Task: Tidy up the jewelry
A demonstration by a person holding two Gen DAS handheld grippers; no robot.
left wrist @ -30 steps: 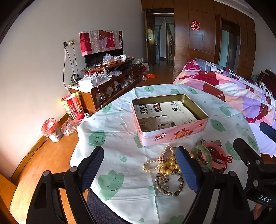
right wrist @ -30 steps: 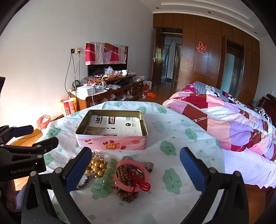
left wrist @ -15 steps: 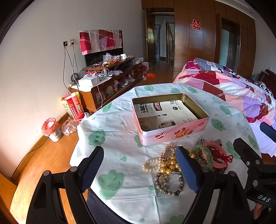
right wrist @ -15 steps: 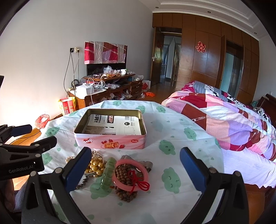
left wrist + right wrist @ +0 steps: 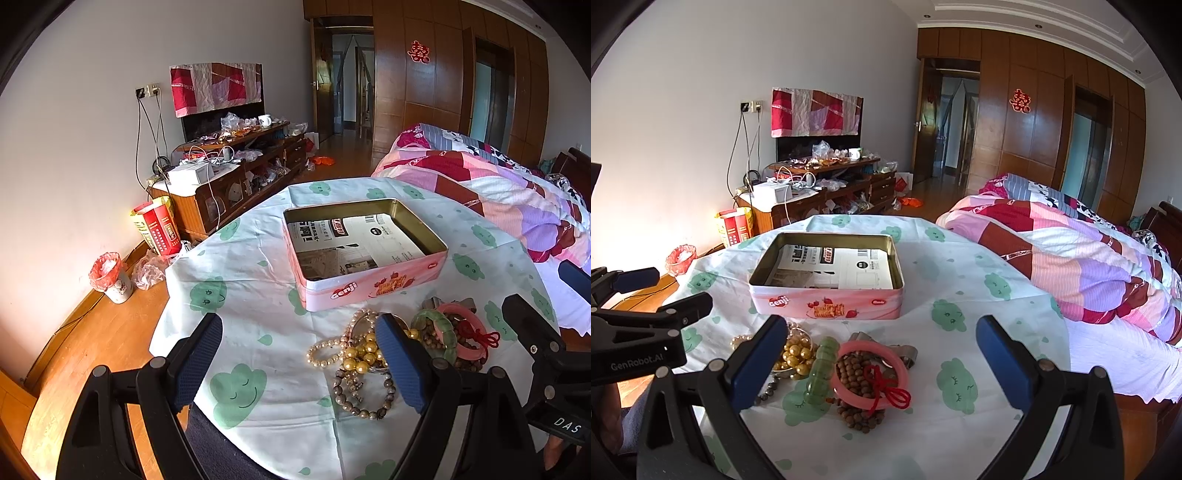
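A pink open tin (image 5: pixel 369 286) (image 5: pixel 827 304) lined with printed paper sits mid-table. In front of it lies a heap of jewelry: gold beads (image 5: pixel 360 356) (image 5: pixel 798 356), a pearl bracelet (image 5: pixel 325 352), a grey bead bracelet (image 5: pixel 364 400), a green bangle (image 5: pixel 434 332) (image 5: pixel 822 371), a pink bangle with a red tassel (image 5: pixel 467 334) (image 5: pixel 870 373) and brown wooden beads (image 5: pixel 857 369). My left gripper (image 5: pixel 301 365) is open above the near table edge, left of the heap. My right gripper (image 5: pixel 882 363) is open, its fingers straddling the pink bangle from above.
The round table wears a white cloth with green clouds (image 5: pixel 236 387) (image 5: pixel 960 314). A bed with a patchwork quilt (image 5: pixel 1089 258) stands at the right. A cluttered TV cabinet (image 5: pixel 229 177) and a small bin (image 5: pixel 109 275) stand against the left wall.
The right gripper has drifted slightly closer to the table and the heap. The left gripper has hardly moved. Both stay open.
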